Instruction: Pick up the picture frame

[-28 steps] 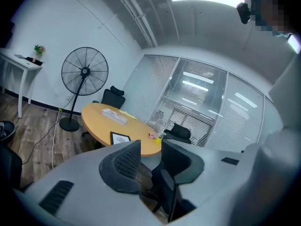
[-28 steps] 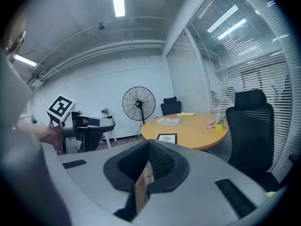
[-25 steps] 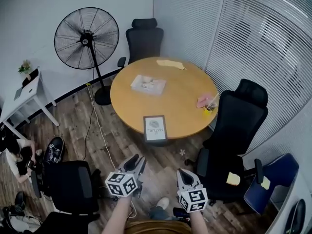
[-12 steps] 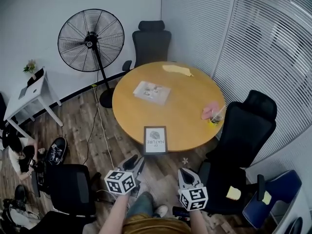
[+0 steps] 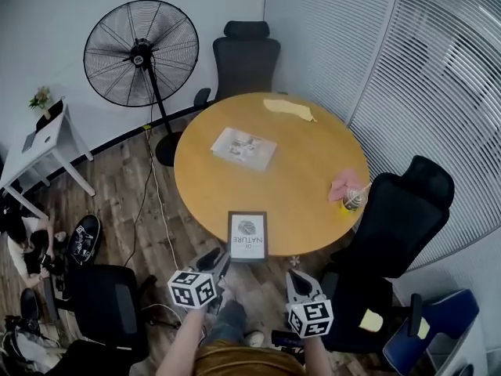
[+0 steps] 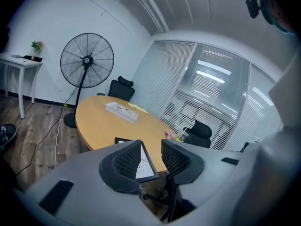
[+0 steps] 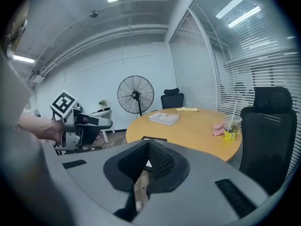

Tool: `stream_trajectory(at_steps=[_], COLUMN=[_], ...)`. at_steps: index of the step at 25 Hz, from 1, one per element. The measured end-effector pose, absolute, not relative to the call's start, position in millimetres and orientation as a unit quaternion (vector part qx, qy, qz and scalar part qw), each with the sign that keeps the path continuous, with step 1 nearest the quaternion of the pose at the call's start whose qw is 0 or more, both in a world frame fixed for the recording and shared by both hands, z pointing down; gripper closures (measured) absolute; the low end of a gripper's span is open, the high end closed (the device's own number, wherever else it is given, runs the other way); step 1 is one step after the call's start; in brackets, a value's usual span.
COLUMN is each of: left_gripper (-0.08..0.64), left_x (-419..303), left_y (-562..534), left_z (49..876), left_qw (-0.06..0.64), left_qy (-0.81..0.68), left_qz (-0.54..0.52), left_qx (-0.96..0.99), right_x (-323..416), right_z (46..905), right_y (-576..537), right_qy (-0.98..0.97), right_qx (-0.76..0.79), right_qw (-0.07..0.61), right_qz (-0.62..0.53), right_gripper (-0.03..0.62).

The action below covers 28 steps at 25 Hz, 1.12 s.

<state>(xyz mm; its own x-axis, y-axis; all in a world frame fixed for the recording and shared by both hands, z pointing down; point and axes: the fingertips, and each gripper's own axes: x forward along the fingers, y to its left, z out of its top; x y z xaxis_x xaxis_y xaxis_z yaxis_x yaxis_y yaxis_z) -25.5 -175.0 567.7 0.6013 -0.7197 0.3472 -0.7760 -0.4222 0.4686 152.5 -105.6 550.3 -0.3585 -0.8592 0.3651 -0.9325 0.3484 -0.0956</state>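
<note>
The picture frame (image 5: 247, 236) is black-edged with a white print. It lies flat at the near edge of the round wooden table (image 5: 297, 171). Both grippers hover short of that edge, above the floor. My left gripper (image 5: 217, 257) is just left of the frame's near end and open with nothing in it. In the left gripper view, the frame (image 6: 145, 167) shows through the gap of that gripper (image 6: 151, 147). My right gripper (image 5: 295, 279) is below and right of the frame, its jaws together and empty. In the right gripper view, a strip of the frame (image 7: 154, 139) peeks above the right gripper (image 7: 148, 145).
On the table lie a flat book (image 5: 243, 147), a yellow cloth (image 5: 288, 108), a pink item (image 5: 342, 185) and a cup with a straw (image 5: 354, 200). Black office chairs stand at the right (image 5: 403, 210), far side (image 5: 246, 57) and lower left (image 5: 102, 304). A floor fan (image 5: 141, 49) stands left.
Both grippers and the camera have come closer to the table. The frame now lies just beyond the fingertips. Neither gripper's jaws have changed.
</note>
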Motion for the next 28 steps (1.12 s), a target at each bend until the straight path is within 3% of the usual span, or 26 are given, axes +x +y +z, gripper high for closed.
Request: stream_trajectory(at_steps=[28], left_gripper=[0.38], left_x=[-31.1], left_y=[-227.1], left_z=[723.7], left_qw=[0.453], left_qy=[-0.408], left_qz=[0.149], left_qx=[0.778], right_x=[129.7], right_z=[642.0], right_y=[-184.1], right_qy=[-0.796], right_qx=[0.518], right_qw=[0.2], right_qz=[0.24], right_gripper=[0.579])
